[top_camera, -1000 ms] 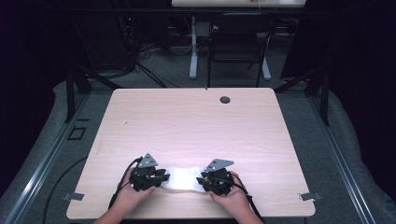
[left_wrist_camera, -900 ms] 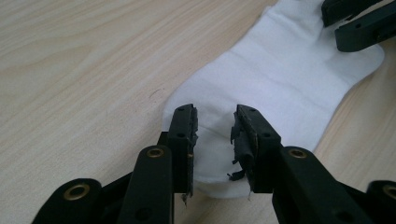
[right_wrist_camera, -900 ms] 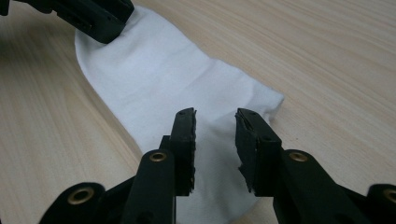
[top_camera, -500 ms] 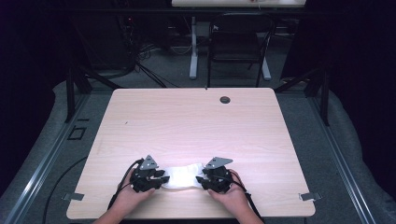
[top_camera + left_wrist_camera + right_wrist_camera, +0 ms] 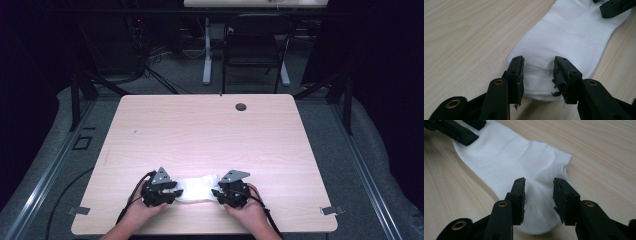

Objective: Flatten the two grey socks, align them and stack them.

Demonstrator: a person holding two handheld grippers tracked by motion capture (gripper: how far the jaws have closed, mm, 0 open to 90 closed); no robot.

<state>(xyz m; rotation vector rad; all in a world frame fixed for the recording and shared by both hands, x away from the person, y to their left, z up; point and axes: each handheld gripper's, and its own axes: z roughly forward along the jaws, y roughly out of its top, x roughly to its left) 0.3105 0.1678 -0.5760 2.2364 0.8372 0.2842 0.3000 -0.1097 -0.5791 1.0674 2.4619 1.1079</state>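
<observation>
At the lower middle of the high view, a white sock (image 5: 198, 187) lies flat on the pale wooden table (image 5: 210, 135), the left gripper (image 5: 172, 192) and right gripper (image 5: 216, 192) at its ends, each with jaws spread astride the fabric. Farther up, a dark round grommet (image 5: 241, 107) sits near the table's far edge. Beyond it, a black chair (image 5: 255, 50) stands on grey floor in the dark room.

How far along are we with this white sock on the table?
Early. The white sock already lies flat on the table near its front edge. In hand: the left tool straddles one end and the right tool the other, jaws open with fabric between them, not pinched. Left: closing on the sock and handling it; no fold shows.
</observation>
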